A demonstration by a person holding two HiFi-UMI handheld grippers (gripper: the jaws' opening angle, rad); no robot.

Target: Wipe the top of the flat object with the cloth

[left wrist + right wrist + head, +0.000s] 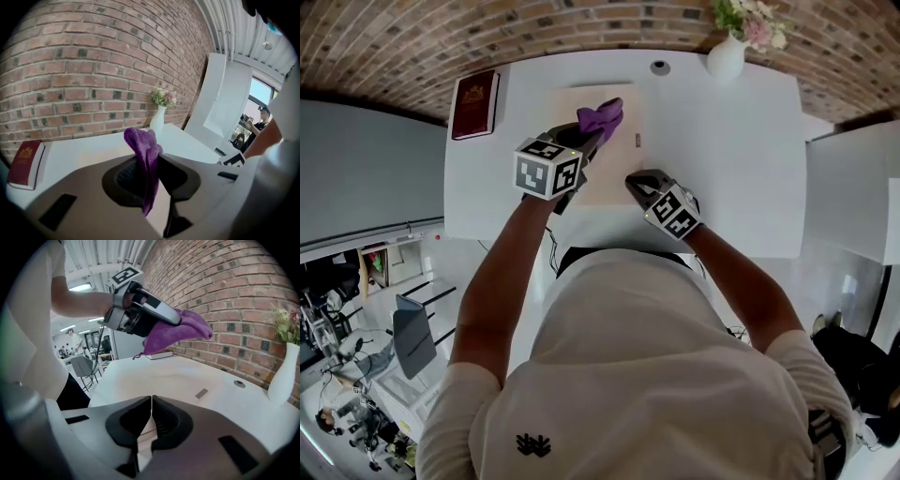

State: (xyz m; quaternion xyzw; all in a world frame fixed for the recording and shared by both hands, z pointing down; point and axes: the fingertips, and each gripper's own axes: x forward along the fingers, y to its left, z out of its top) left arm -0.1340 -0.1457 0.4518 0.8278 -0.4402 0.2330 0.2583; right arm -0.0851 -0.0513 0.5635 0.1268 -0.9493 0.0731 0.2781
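A flat cream board [614,159] lies on the white table [741,159]; in the right gripper view the board [154,378] shows just beyond the jaws. My left gripper [592,134] is shut on a purple cloth [602,117] and hovers over the board's far part. The cloth [144,154] stands up between the jaws of the left gripper [149,164]. From the right gripper view the cloth [180,330] hangs well above the table. My right gripper [635,180] is shut at the board's near right corner; the right gripper [151,406] shows nothing between its jaws.
A red book [475,103] lies at the table's far left. A white vase with flowers [727,56] stands at the far right, a small round dark fitting [660,67] beside it. A small grey piece [637,141] rests by the board's right edge. Brick wall behind.
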